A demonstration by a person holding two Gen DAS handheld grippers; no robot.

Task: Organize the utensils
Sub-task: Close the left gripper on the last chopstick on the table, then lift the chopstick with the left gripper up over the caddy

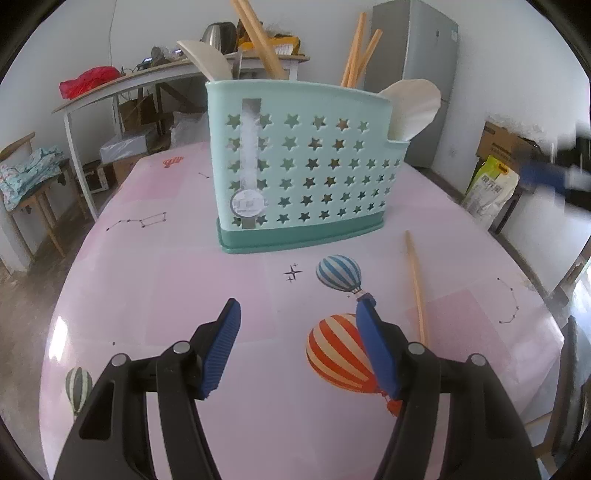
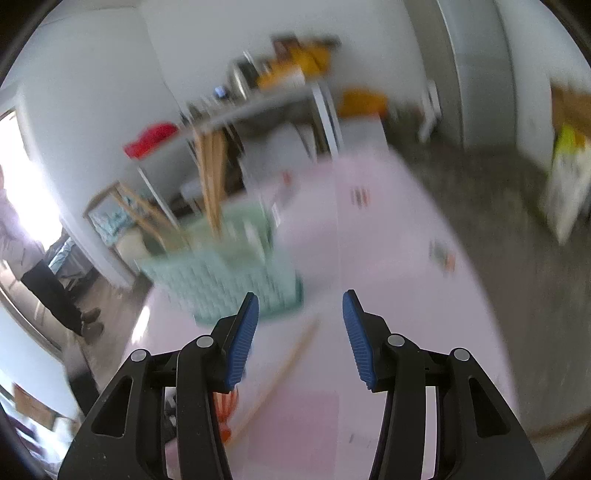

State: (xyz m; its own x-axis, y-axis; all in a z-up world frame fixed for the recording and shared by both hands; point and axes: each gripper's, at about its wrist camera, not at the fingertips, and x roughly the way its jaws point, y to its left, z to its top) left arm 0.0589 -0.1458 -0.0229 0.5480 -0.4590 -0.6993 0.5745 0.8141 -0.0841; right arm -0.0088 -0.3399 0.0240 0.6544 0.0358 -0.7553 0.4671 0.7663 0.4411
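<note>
Chopsticks [image 1: 260, 40] and two white spoons [image 1: 410, 105] stand upright in a mint-green holder [image 1: 295, 166] at the centre of the left wrist view, on a pink tablecloth [image 1: 184, 277]. One more chopstick [image 1: 416, 288] lies loose on the cloth, right of centre, well apart from the holder and just right of the left gripper's right finger.

A round sticker [image 1: 248, 202] on a pale vertical strip sits low on the holder's left front; its print is too small to read. A white and yellow bag [image 1: 489, 192] at the right edge carries lettering that cannot be made out.

The cloth is glossy and printed with striped hot-air balloons, one blue and white [image 1: 340, 273], one orange and white [image 1: 336, 354], plus thin star-line drawings. Behind it, in the upper left, a long white table [image 1: 122, 83] holds a red bundle and a metal kettle [image 1: 218, 33]. A grey fridge [image 1: 428, 74] stands in the upper right, a wooden chair with a patterned cloth at the far left.

The holder has rows of star-shaped cutouts, a darker teal base and a stepped lower section on its right side.

The left gripper [image 1: 298, 314] hangs over the cloth at the bottom of the frame, jaws spread wide, gripping nothing. The right gripper [image 2: 300, 310] is likewise spread and empty; its view is heavily blurred, with the holder at centre left and the loose chopstick between the fingers lower down.
</note>
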